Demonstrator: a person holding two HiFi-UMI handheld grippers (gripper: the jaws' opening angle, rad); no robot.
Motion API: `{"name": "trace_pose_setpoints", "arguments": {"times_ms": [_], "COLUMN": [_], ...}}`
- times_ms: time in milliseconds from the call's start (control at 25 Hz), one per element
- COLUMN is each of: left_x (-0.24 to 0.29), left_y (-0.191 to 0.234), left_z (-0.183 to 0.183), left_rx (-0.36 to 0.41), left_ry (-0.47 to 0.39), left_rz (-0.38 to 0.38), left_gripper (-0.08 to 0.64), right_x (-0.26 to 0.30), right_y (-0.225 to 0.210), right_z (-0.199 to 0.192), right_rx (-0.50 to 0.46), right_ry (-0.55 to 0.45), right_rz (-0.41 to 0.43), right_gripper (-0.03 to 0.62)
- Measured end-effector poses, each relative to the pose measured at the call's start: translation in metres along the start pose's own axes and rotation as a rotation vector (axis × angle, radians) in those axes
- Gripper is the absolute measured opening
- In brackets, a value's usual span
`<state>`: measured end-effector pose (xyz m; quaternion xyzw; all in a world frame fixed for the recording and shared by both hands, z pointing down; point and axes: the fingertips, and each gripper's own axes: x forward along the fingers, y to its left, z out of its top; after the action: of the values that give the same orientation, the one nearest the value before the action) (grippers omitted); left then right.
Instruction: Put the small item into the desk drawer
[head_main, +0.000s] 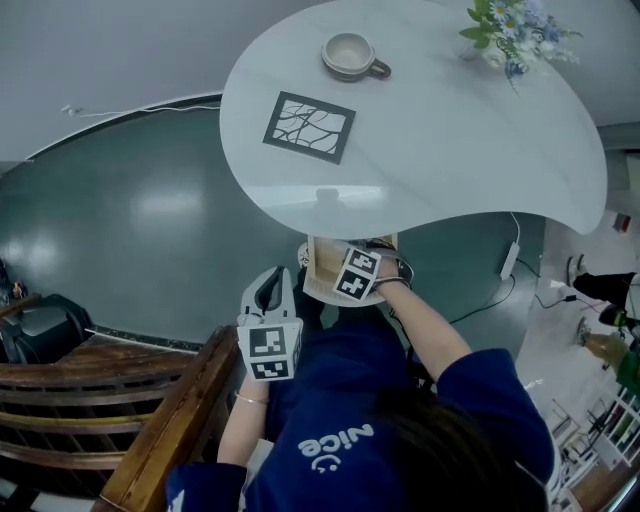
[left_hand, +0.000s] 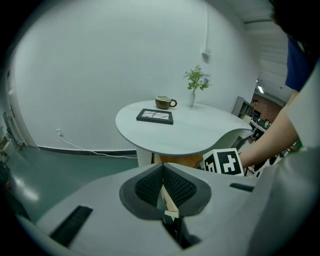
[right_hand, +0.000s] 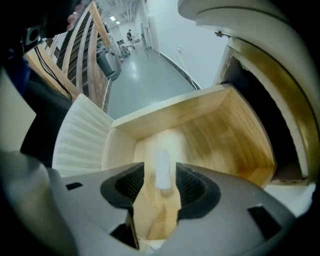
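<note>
Small white item (right_hand: 162, 160), blurred, lies on the floor of the open wooden drawer (right_hand: 170, 112), long axis roughly parallel to the ribbed white front panel (right_hand: 80, 135), nearer that side. Right gripper (right_hand: 160, 172) directly above, jaws apart, not touching it. Left gripper (left_hand: 162, 172) jaws together, empty, clear of the drawer

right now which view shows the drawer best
Right gripper view: it looks straight into the open drawer, white item inside. Head view shows a sliver under the table; left gripper view, a wood strip.
</note>
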<state>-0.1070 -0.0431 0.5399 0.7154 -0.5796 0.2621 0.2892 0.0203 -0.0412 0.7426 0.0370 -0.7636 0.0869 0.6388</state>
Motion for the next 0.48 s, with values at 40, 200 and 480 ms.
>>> {"name": "trace_pose_setpoints", "arguments": {"times_ms": [40, 200, 480], "left_x": [0.001, 0.004, 0.008], "left_y": [0.001, 0.003, 0.002], "left_z": [0.001, 0.007, 0.018], "left_rx": [-0.003, -0.015, 0.014], "left_ry": [-0.002, -0.015, -0.040], "left_rz": [-0.004, -0.020, -0.059], "left_gripper": [0.003, 0.003, 0.003], "right_x": [-0.004, -0.021, -0.052], "right_y": [0.000, 0.004, 0.010], "right_z": [0.001, 0.003, 0.006], "right_rx": [0.003, 0.020, 0.118], "right_ry": [-0.004, -0.019, -0.075], "right_rz": [-0.005, -0.020, -0.046], "right_gripper": [0.206, 0.206, 0.206]}}
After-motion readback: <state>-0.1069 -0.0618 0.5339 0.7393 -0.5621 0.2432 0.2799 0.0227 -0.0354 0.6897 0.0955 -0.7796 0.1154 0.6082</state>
